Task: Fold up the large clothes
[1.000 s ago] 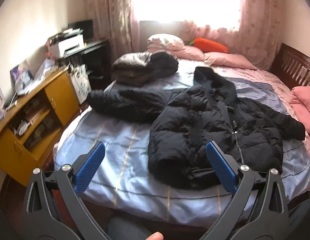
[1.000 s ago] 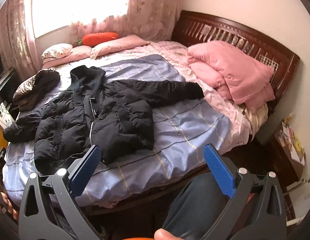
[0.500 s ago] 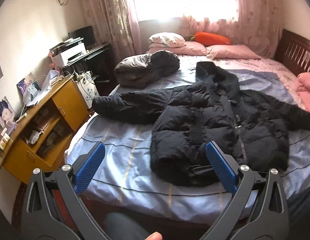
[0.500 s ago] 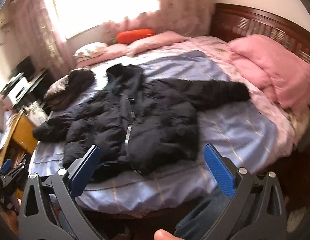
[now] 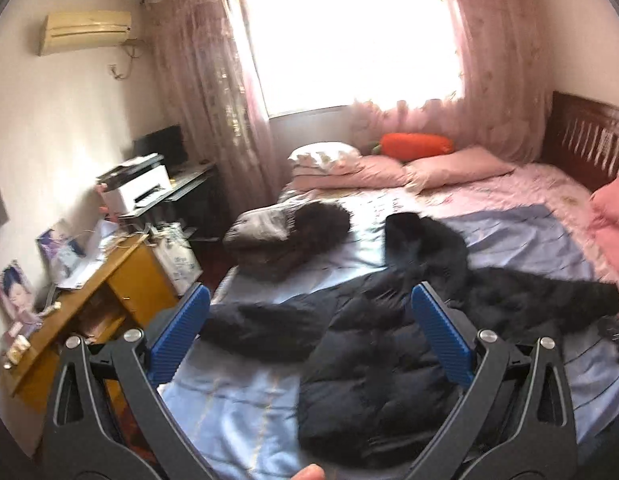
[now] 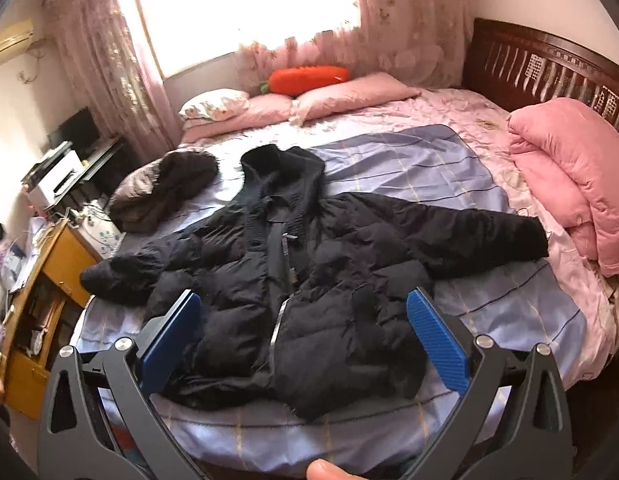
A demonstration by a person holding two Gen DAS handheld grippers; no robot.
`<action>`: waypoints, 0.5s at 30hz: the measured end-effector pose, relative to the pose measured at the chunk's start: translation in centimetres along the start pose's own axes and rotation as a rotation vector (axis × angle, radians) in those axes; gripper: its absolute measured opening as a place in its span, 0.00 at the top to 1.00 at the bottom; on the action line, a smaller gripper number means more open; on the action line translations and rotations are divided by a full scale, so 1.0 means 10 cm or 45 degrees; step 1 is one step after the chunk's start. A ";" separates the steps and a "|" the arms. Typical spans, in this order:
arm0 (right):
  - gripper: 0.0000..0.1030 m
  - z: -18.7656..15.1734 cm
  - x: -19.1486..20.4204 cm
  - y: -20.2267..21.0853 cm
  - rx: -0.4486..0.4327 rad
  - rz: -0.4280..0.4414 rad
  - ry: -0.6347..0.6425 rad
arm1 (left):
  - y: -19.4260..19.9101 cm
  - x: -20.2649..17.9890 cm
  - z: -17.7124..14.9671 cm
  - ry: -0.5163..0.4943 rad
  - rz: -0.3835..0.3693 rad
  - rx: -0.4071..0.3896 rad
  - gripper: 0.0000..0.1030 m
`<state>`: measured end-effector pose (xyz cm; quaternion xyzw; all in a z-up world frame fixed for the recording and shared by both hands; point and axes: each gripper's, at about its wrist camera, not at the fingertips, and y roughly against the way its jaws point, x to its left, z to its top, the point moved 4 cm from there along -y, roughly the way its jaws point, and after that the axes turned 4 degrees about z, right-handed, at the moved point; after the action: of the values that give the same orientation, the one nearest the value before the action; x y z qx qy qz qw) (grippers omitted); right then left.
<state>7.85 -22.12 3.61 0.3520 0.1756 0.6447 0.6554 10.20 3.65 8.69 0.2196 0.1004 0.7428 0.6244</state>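
Left tongs (image 5: 309,334): spread wide, nothing between the blue pads, held over the near left part of the bed; a thumb tip shows at the bottom of the left wrist view.
Right tongs (image 6: 301,336): also spread wide and holding nothing, hanging over the lower hem of the jacket at the near edge of the bed.
Jacket (image 6: 309,272): a black puffy coat lying flat and face up on the bed, near its near edge; front closed, hem toward the onlooker, hood pointing toward the pillows.
Sleeves: one stretched out toward the left edge of the bed, the other toward the right edge, its cuff just beside the pink quilt.
Bed (image 6: 409,168): covered by a pale blue sheet with thin stripes, a pink sheet under it showing at the far and right sides.
Second coat (image 6: 165,190): a dark bundle with a grey lining and fur trim, folded up near the left edge, beyond the left sleeve and apart from it.
Pink quilt (image 6: 569,176): piled up at the right edge against the dark wooden headboard (image 6: 549,68).
Pillows (image 6: 341,94): pink ones in a row along the far edge, a carrot-shaped cushion (image 6: 307,78) behind them.
Bench (image 5: 89,280): yellow wood, left of the bed, cluttered with papers and photos.
Printer (image 5: 135,188): white, on a dark stand farther back by the curtains.
Window (image 5: 349,32): bright, behind pink curtains.
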 end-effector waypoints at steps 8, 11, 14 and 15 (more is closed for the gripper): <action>0.01 0.36 -1.32 -0.92 0.165 -0.068 -0.234 | -1.14 -1.14 -0.30 -0.050 -0.305 0.174 0.02; 0.01 0.40 -2.12 -1.38 0.210 -0.092 -0.414 | -1.82 -1.85 -0.54 -0.098 -0.475 0.280 0.02; 0.01 0.39 -2.98 -1.83 0.223 -0.148 -0.585 | -2.44 -2.59 -0.83 -0.181 -0.607 0.389 0.02; 0.01 0.37 -3.29 -1.93 0.199 -0.183 -0.632 | -2.63 -2.85 -0.94 -0.214 -0.648 0.421 0.02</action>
<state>20.76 -53.38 -14.49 0.5355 0.0833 0.4751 0.6933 32.73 -17.60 -16.53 0.3467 0.2197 0.5155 0.7522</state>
